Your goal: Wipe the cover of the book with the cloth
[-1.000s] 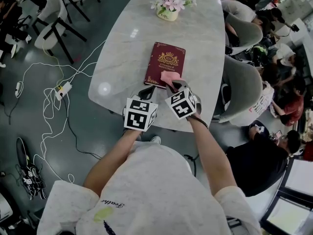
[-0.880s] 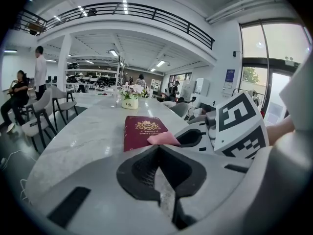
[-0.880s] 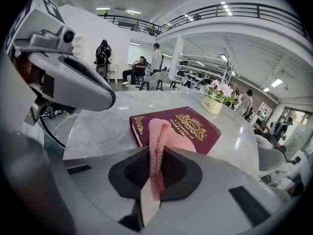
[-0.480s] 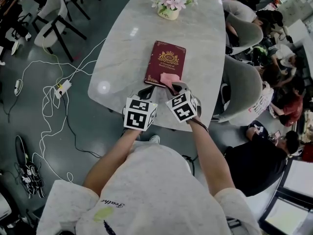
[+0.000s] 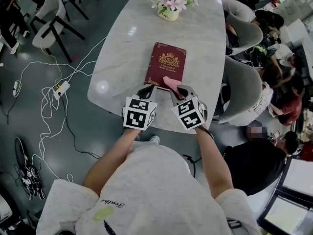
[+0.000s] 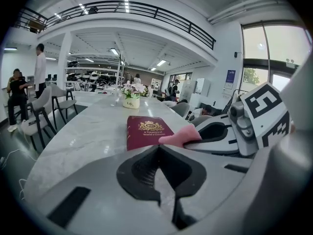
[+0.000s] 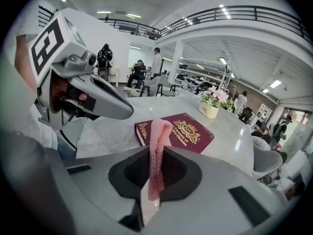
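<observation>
A dark red book (image 5: pixel 166 64) with gold print lies flat on the marble table (image 5: pixel 122 48), also seen as the book (image 6: pixel 145 129) and the book (image 7: pixel 188 132). My right gripper (image 5: pixel 176 88) is shut on a pink cloth (image 5: pixel 170 82) at the book's near edge; the cloth (image 7: pixel 157 148) runs up between its jaws and the cloth (image 6: pixel 179 136) sticks out beyond them. My left gripper (image 5: pixel 146 90) is shut and holds nothing, just short of the book's near left corner.
A small pot of pink flowers (image 5: pixel 168 6) stands on the table beyond the book. Grey chairs (image 5: pixel 242 89) with seated people line the right side. White cables (image 5: pixel 56 89) lie on the floor at left, near more chairs (image 5: pixel 51 18).
My right gripper has drawn back toward me with the cloth, from over the book's lower part to its near edge. The left gripper has stayed put.
</observation>
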`<action>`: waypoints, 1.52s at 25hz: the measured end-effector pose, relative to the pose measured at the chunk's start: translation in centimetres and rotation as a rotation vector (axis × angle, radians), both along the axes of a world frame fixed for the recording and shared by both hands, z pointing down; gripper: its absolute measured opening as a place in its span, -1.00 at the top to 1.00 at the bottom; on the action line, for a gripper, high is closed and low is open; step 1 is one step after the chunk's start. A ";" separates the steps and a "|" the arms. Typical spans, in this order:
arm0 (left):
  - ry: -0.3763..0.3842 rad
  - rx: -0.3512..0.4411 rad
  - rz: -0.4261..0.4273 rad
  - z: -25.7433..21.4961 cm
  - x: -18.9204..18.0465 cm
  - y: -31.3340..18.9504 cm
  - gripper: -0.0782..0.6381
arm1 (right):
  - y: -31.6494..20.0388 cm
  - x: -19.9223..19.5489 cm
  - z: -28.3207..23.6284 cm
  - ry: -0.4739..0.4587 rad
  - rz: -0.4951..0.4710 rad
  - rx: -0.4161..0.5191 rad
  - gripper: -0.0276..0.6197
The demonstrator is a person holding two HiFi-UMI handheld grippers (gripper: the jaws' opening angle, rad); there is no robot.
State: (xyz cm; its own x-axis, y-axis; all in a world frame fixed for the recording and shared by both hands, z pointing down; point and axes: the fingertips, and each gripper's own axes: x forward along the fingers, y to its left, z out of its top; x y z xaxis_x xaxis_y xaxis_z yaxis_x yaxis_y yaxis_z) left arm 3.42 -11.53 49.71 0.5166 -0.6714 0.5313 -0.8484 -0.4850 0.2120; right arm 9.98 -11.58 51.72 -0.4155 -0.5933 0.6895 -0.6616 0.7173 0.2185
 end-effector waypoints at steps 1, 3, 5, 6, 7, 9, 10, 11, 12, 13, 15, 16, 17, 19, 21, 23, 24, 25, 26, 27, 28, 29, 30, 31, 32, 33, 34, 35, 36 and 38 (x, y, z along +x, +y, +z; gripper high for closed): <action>0.001 0.000 0.002 0.0 0.0 -0.1 0.76 | -0.2 0.0 -0.5 -0.001 -0.001 0.008 0.85; 0.003 0.000 0.008 0.0 0.0 -0.4 0.76 | -0.6 0.0 -1.5 -0.003 -0.004 0.024 0.85; 0.005 -0.001 0.014 0.0 0.0 -0.8 0.76 | -1.1 -0.1 -2.4 -0.002 -0.006 0.042 0.85; 0.005 -0.003 0.016 0.0 0.0 -0.9 0.76 | -1.3 -0.1 -2.9 -0.003 -0.007 0.051 0.85; 0.007 -0.004 0.018 0.0 0.0 -1.1 0.76 | -1.6 -0.2 -3.3 -0.005 -0.008 0.058 0.85; 0.009 -0.004 0.022 -0.1 0.0 -1.4 0.76 | -2.2 -0.3 -4.2 -0.010 -0.009 0.072 0.85; 0.009 -0.003 0.024 -0.1 0.0 -1.6 0.76 | -2.5 -0.4 -4.6 -0.011 -0.009 0.079 0.85; 0.008 -0.003 0.027 -0.1 0.0 -1.8 0.76 | -2.9 -0.5 -4.9 -0.011 -0.010 0.087 0.85; 0.007 -0.002 0.030 -0.1 -0.1 -2.0 0.76 | -3.3 -0.6 -5.3 -0.010 -0.010 0.095 0.85; 0.007 -0.002 0.033 -0.1 -0.2 -2.3 0.76 | -3.7 -0.7 -5.6 -0.008 -0.011 0.102 0.85; 0.006 -0.001 0.036 -0.2 -0.3 -2.7 0.76 | -4.4 -1.0 -6.1 -0.005 -0.013 0.114 0.85; 0.006 -0.001 0.037 -0.2 -0.4 -3.0 0.76 | -4.7 -1.1 -6.3 -0.004 -0.014 0.119 0.85; 0.006 0.000 0.039 -0.2 -0.5 -3.2 0.76 | -5.0 -1.1 -6.5 -0.003 -0.015 0.123 0.85; 0.004 0.003 0.043 -0.3 -0.6 -3.6 0.76 | -5.6 -1.3 -6.8 -0.003 -0.014 0.132 0.85; -0.001 0.010 0.049 -0.5 -0.8 -4.0 0.76 | -6.3 -1.5 -7.1 -0.003 -0.013 0.138 0.85; -0.005 0.017 0.054 -0.7 -0.9 -4.5 0.76 | -7.1 -1.6 -7.2 -0.001 -0.014 0.142 0.85; -0.006 0.020 0.056 -0.9 -1.0 -4.8 0.76 | -7.6 -1.7 -7.3 0.001 -0.016 0.144 0.85; -0.007 0.023 0.058 -1.0 -1.1 -5.0 0.76 | -8.0 -1.8 -7.3 0.005 -0.018 0.145 0.85; -0.009 0.026 0.059 -1.0 -1.2 -5.3 0.76 | -8.4 -1.9 -7.3 0.010 -0.020 0.147 0.85; -0.010 0.027 0.061 -1.0 -1.4 -5.5 0.76 | -8.8 -2.0 -7.3 0.016 -0.023 0.149 0.85; -0.011 0.027 0.062 -1.0 -1.5 -5.7 0.76 | -9.2 -2.1 -7.2 0.022 -0.025 0.150 0.85; -0.012 0.026 0.063 -1.0 -1.7 -5.9 0.76 | -9.6 -2.3 -7.2 0.026 -0.026 0.150 0.85; -0.013 0.025 0.064 -1.0 -1.9 -6.1 0.76 | -10.0 -2.4 -7.1 0.029 -0.027 0.149 0.85; -0.014 0.024 0.065 -0.9 -2.1 -6.3 0.76 | -10.4 -2.5 -7.1 0.032 -0.027 0.149 0.85; -0.014 0.023 0.065 -0.9 -2.2 -6.5 0.76 | -10.8 -2.6 -7.1 0.034 -0.026 0.149 0.85; -0.014 0.022 0.066 -0.9 -2.3 -6.7 0.76 | -11.2 -2.6 -7.1 0.036 -0.024 0.149 0.85; -0.014 0.021 0.067 -0.8 -2.4 -6.9 0.76 | -11.7 -2.7 -7.0 0.038 -0.022 0.149 0.85; -0.013 0.019 0.067 -0.7 -2.5 -7.1 0.76 | -12.2 -2.7 -7.0 0.041 -0.019 0.149 0.85; -0.012 0.018 0.068 -0.7 -2.6 -7.3 0.76 | -12.7 -2.7 -6.9 0.043 -0.016 0.149 0.85; -0.010 0.018 0.071 -0.7 -2.7 -7.7 0.76 | -13.7 -2.8 -6.5 0.052 -0.011 0.145 0.85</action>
